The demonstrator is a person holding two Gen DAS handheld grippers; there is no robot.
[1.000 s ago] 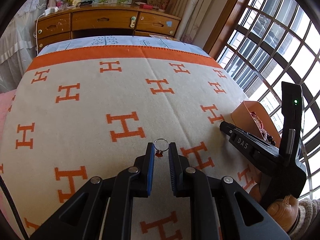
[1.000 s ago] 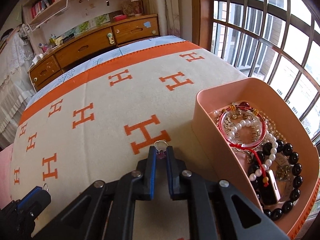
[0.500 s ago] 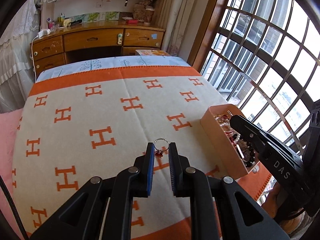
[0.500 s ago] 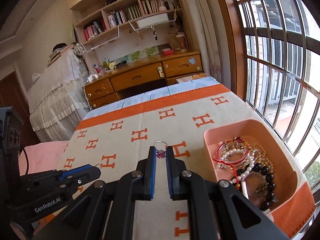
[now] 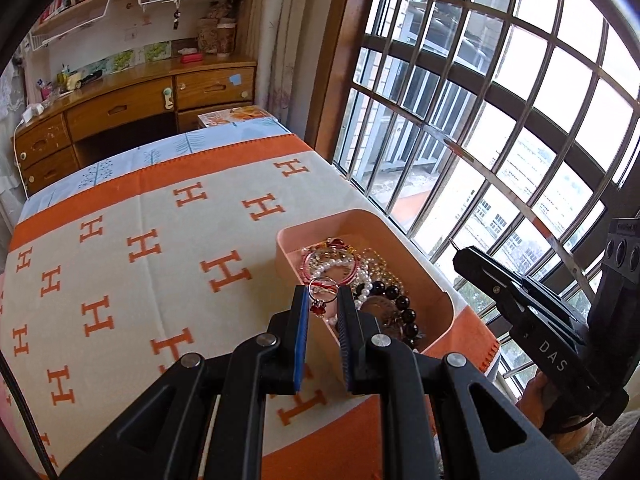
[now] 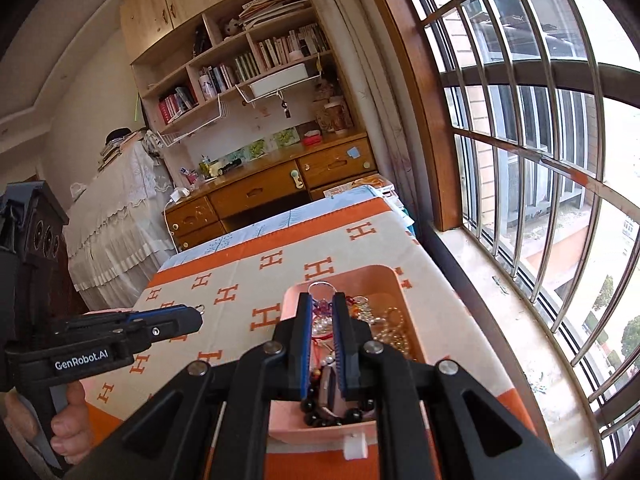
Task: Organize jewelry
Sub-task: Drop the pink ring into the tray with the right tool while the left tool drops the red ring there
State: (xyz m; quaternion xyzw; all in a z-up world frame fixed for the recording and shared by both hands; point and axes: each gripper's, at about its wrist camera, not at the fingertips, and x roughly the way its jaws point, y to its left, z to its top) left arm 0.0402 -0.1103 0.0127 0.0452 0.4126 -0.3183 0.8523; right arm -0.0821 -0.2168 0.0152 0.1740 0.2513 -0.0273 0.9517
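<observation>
Left gripper (image 5: 323, 309) – "GenRobot.AI" – pinching red-stone ring (image 5: 320, 300), right gripper (image 6: 322, 308) likely likewise.

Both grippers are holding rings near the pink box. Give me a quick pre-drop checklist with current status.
1. Left gripper shut on red-stone ring: ok.
2. Right gripper shut on purple-stone ring: ok.
3. Right ring over pink box: ok.
4. Left ring past the box's near wall: cannot tell; it lines up with the wall.
5. Box upright on blanket: ok.
6. Grippers apart from each other: ok.
</observation>
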